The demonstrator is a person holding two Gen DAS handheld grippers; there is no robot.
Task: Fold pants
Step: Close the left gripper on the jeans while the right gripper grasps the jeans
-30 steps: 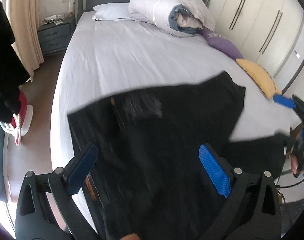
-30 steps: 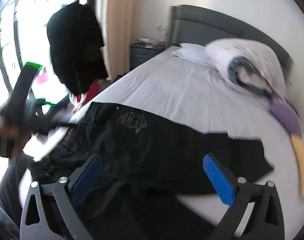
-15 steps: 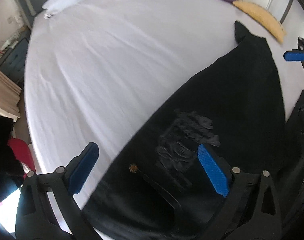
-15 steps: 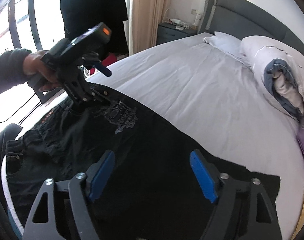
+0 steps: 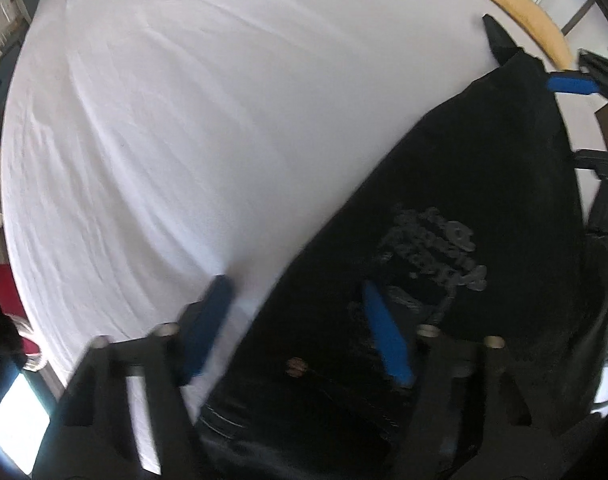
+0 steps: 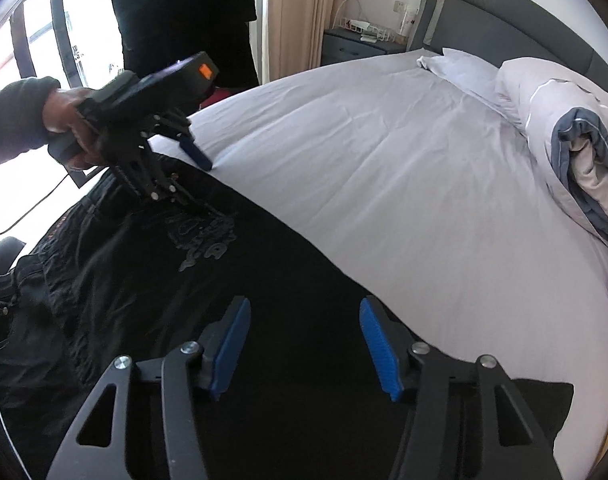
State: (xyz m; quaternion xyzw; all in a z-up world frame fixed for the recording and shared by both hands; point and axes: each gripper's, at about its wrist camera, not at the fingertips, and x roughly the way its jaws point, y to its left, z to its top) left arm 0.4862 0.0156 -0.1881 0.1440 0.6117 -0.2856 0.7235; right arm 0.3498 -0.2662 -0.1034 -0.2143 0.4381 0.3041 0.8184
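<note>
Both your grippers, left (image 5: 299, 332) and right (image 6: 304, 348), gape open over the pants (image 6: 151, 280), nothing gripped.

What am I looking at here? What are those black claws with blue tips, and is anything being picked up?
Each claw is a hand-held gripper with a camera looking along its blue fingers; no robot arm. One picture looks out from the left gripper, the other from the right gripper. The right view also shows the person's left hand holding the other tool. Black pants lie spread on a white bed. Both claws are open above the cloth, gripping nothing. A rolled duvet sits near the headboard.
</note>
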